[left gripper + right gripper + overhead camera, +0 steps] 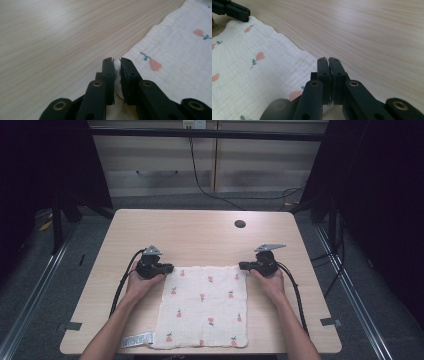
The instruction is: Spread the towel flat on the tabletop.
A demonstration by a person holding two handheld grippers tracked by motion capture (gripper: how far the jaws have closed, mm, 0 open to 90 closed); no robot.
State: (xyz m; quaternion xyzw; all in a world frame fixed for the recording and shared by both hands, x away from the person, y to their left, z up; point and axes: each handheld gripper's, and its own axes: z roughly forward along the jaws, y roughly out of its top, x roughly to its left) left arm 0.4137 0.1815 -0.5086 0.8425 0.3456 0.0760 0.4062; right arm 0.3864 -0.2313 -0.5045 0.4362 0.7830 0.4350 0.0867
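Observation:
A white cloth (205, 307) printed with small pink flowers lies flat on the near half of the wooden table (200, 235). My left gripper (170, 268) rests at the cloth's far left corner. In the left gripper view the cloth (175, 57) has that corner pinched between the jaws of my left gripper (116, 61). My right gripper (241, 265) sits at the far right corner. In the right gripper view its jaws (328, 60) are pressed together over the edge of the cloth (249, 67), and the left gripper (237, 11) is at the top left.
A dark round hole (240, 224) is in the table's far right part. A white label (137, 340) sticks out at the cloth's near left corner, close to the table's front edge. Cables trail from both grippers along the forearms.

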